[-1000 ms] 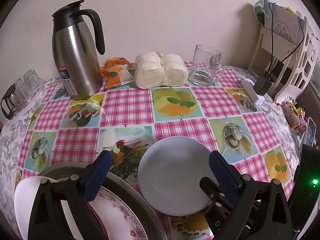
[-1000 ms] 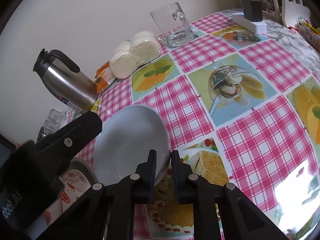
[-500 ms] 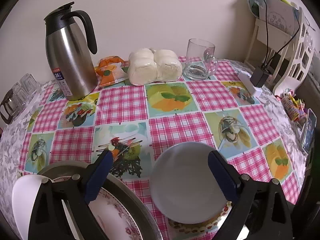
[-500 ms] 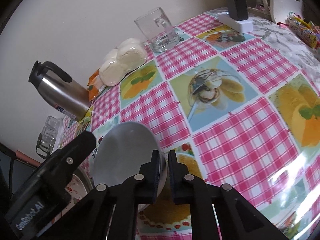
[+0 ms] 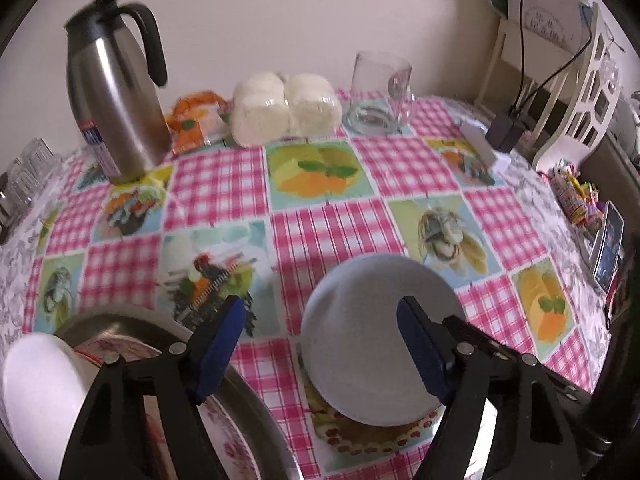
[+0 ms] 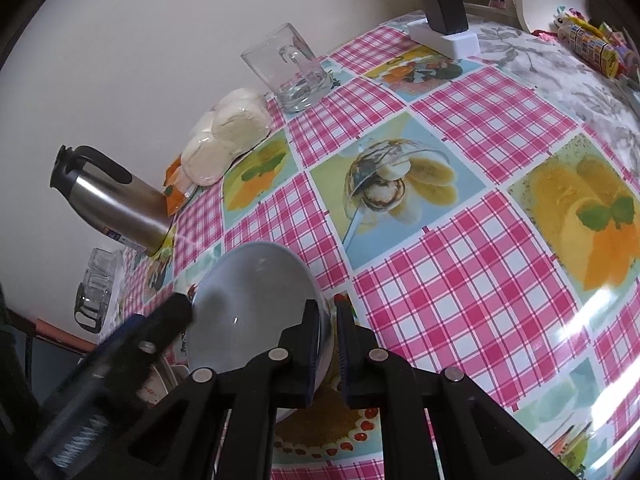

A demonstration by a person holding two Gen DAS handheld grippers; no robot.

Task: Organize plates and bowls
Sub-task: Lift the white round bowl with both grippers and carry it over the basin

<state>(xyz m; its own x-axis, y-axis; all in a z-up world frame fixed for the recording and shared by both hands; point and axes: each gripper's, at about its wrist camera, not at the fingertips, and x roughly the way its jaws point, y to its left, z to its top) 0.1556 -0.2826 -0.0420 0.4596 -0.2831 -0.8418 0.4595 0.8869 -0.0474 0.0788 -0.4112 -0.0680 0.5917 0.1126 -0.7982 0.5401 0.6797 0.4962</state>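
Note:
A pale grey-blue bowl (image 6: 252, 304) is pinched at its rim by my right gripper (image 6: 328, 312), which holds it tilted above the tablecloth. The bowl also shows in the left wrist view (image 5: 376, 340), near the right fingertip. My left gripper (image 5: 320, 340) is open and empty, above the near table edge. Under its left finger a metal basin (image 5: 132, 320) holds a floral plate (image 5: 232, 440), with a white bowl (image 5: 36, 392) at its left.
A steel thermos jug (image 5: 116, 104), an orange snack packet (image 5: 192, 120), wrapped white buns (image 5: 284, 108) and a glass mug (image 5: 380, 92) stand along the far edge. Small glasses (image 5: 24, 176) at far left. A power strip with charger (image 5: 492, 140) and a white chair at right.
The right gripper has lifted the grey bowl and carried it to the right, away from the basin. The left gripper has drawn back a little, still open.

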